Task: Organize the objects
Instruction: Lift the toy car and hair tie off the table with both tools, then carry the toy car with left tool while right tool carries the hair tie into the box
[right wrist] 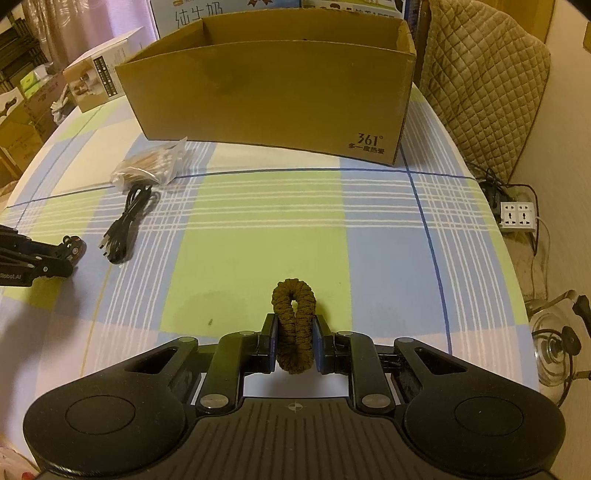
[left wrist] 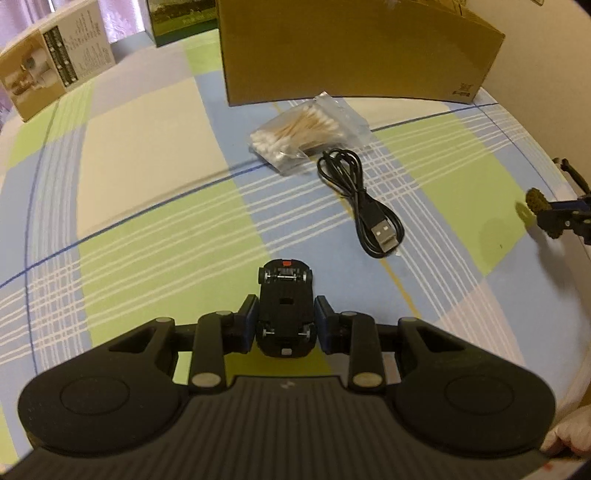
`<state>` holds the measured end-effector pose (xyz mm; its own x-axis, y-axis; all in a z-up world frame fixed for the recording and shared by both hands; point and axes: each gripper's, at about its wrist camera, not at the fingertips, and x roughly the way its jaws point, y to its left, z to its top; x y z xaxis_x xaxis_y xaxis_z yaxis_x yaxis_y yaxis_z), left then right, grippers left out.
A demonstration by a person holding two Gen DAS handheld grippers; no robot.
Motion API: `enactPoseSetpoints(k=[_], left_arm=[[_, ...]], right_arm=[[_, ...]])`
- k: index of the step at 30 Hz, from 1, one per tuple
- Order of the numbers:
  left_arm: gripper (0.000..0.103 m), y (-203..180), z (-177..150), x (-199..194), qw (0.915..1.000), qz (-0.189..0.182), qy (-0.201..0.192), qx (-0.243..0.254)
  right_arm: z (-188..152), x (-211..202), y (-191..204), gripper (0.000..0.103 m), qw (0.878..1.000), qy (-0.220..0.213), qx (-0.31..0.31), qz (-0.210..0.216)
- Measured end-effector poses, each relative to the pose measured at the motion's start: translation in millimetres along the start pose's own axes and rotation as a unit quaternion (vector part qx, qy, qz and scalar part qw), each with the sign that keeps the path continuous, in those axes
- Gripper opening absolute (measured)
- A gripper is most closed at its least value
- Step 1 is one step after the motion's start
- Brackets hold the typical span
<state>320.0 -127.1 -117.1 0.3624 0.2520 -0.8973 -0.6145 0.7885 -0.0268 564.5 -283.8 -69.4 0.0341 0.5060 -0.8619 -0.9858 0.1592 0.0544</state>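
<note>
My left gripper (left wrist: pixel 285 314) is shut on a small black toy car (left wrist: pixel 285 295), held upside down with its wheels up, above the checked tablecloth. My right gripper (right wrist: pixel 294 328) is shut on a brown hair scrunchie (right wrist: pixel 294 314), squeezed upright between the pads. A bag of cotton swabs (left wrist: pixel 306 134) and a coiled black USB cable (left wrist: pixel 360 201) lie ahead of the left gripper. An open cardboard box (right wrist: pixel 273 92) stands at the far side of the table. The swabs (right wrist: pixel 151 166) and cable (right wrist: pixel 127 225) lie to the left in the right wrist view.
A small printed carton (left wrist: pixel 55 74) stands at the far left, a green box (left wrist: pixel 181 18) behind it. The left gripper with the car (right wrist: pixel 44 258) shows at the left edge. A quilted chair (right wrist: pixel 480 81), a power strip (right wrist: pixel 517 216) and a glass kettle (right wrist: pixel 557 343) lie beyond the table's right edge.
</note>
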Motion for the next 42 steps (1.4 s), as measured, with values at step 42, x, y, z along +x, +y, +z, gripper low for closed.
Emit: enactPoseSetpoints(k=[42], left_arm=[[0.027, -23.1, 145.3, -93.6, 0.9859, -0.024, -0.162, 0.034]], right_arm=[[106.6, -47.7, -21.2, 0.016, 0.993, -0.108, -0.038, 0.035]])
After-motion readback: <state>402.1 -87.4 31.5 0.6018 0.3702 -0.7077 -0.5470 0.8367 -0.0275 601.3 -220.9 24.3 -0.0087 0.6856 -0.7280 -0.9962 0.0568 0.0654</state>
